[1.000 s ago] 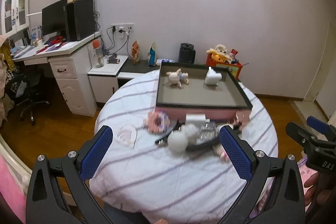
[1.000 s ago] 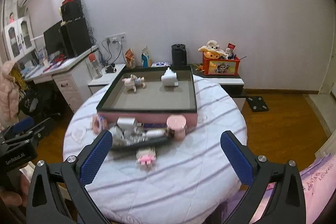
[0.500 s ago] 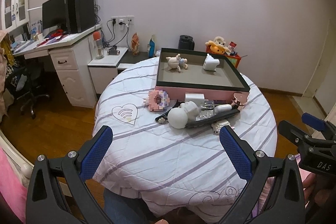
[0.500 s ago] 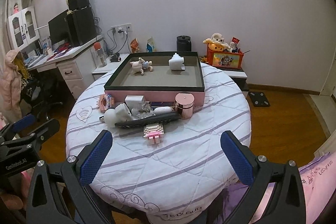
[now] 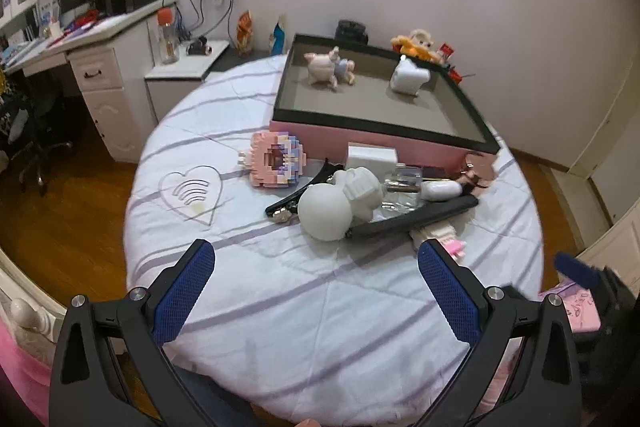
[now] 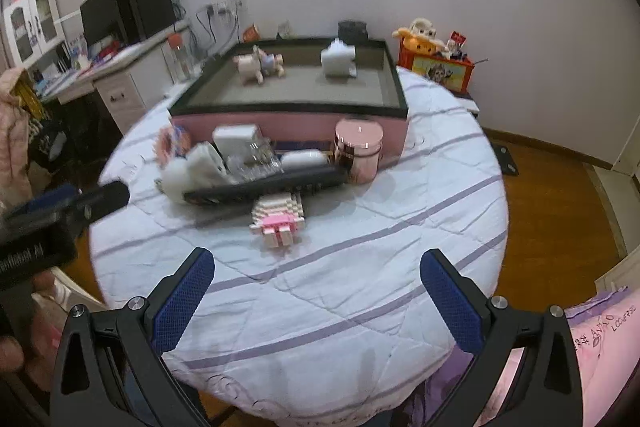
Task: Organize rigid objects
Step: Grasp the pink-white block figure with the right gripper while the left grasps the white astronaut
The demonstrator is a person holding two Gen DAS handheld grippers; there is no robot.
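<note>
Both tools hang over the near edge of the round table with the striped white quilted cover (image 5: 320, 307), holding nothing. The left gripper (image 5: 316, 267) has its blue-padded fingers spread wide, and so does the right gripper (image 6: 316, 267).

Past them sits a jumble of small things: a pink and white brick-built toy (image 6: 278, 219) nearest, then a long black remote control (image 6: 264, 187) lying crosswise, a white round-headed figurine (image 5: 336, 205), a clear glass piece (image 5: 402, 183), a white oval case (image 5: 440, 190), a white square charger block (image 5: 371, 157), a shiny rose-gold round tin (image 6: 357, 150) and a pink pixel-block doughnut (image 5: 274, 163).

These crowd against the front wall of a shallow pink box with a black rim and grey floor (image 5: 400, 143) at the table's far edge. Inside it, toward the far wall, lie a pale pink pig figurine (image 5: 326, 69) on the left and a white blocky object (image 5: 408, 79) on the right, well apart.
</note>
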